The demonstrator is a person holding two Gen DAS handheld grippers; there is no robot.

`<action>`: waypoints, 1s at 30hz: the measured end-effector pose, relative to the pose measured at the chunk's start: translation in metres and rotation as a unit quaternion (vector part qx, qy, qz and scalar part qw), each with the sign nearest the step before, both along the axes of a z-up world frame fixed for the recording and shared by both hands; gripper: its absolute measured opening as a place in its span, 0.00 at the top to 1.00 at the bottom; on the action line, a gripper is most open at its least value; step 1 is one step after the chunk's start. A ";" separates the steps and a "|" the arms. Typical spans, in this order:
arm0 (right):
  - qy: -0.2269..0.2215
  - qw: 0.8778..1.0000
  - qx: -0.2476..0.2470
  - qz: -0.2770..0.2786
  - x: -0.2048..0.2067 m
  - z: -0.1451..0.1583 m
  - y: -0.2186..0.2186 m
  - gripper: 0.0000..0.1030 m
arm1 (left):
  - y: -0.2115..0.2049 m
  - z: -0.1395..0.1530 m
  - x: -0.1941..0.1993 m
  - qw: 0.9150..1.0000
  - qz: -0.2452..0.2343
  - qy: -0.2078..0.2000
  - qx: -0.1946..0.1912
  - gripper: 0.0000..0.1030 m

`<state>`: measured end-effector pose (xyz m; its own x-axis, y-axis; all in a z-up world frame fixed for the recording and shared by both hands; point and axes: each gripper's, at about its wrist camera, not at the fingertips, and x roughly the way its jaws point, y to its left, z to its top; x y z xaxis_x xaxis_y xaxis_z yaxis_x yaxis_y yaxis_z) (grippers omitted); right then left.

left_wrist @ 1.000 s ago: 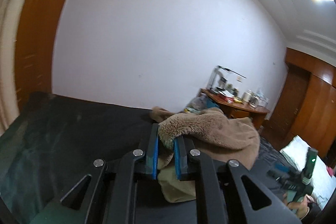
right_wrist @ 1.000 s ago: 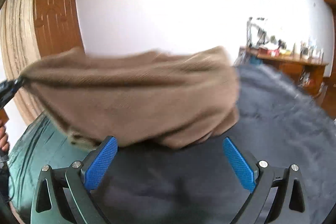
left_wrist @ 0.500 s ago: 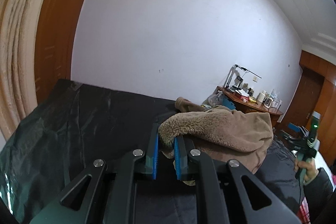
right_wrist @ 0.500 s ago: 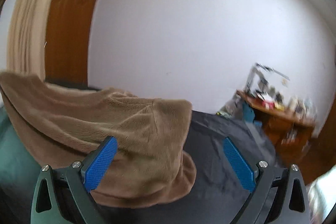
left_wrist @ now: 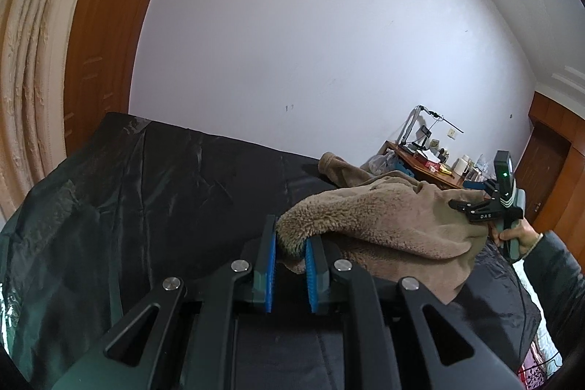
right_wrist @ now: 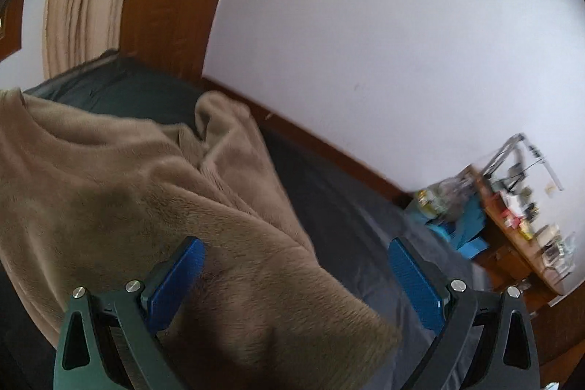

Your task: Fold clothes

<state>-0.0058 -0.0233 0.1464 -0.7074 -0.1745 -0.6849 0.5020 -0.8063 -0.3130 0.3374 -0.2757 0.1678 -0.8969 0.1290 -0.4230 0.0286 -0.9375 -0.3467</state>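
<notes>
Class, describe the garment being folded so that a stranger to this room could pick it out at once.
Find the bed with the dark cover along the white wall. On its right side lies a tan fleece garment, one edge pinched in the left gripper. It is the only soft, furry brown thing on the dark bedding.

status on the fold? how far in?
Early. Done: nothing neatly folded; the brown fleece lies bunched on the dark bed. In hand: left gripper clamps one edge; right gripper is open over the far side. Left: second grasp, all folds.
</notes>
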 end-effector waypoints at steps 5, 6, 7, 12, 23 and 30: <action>-0.128 0.984 -0.105 0.064 0.001 -0.014 0.028 0.01 | -0.006 -0.007 -0.009 1.000 0.006 -0.010 0.008 0.83; -0.141 0.980 -0.115 0.081 0.008 -0.016 0.030 0.01 | -0.007 -0.009 -0.011 1.000 0.008 -0.013 0.010 0.83; -0.147 0.978 -0.118 0.093 0.015 -0.019 0.030 0.01 | -0.007 -0.010 -0.013 1.000 0.009 -0.015 0.012 0.83; -0.158 0.969 -0.122 0.145 0.045 -0.023 0.026 0.06 | -0.010 -0.016 -0.021 0.999 0.013 -0.026 0.020 0.83; -0.055 0.988 -0.068 0.124 0.054 0.005 -0.009 0.13 | -0.009 -0.013 -0.022 0.999 0.016 -0.032 0.029 0.83; -0.015 0.993 -0.020 0.117 0.047 0.013 -0.039 0.34 | -0.009 -0.015 -0.023 0.998 0.017 -0.035 0.042 0.82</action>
<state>0.0414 -0.0619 0.1597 -0.6232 -0.3591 -0.6947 0.6860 -0.6776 -0.2651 0.3148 -0.2843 0.1528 -0.8703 0.1357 -0.4734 0.0871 -0.9037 -0.4193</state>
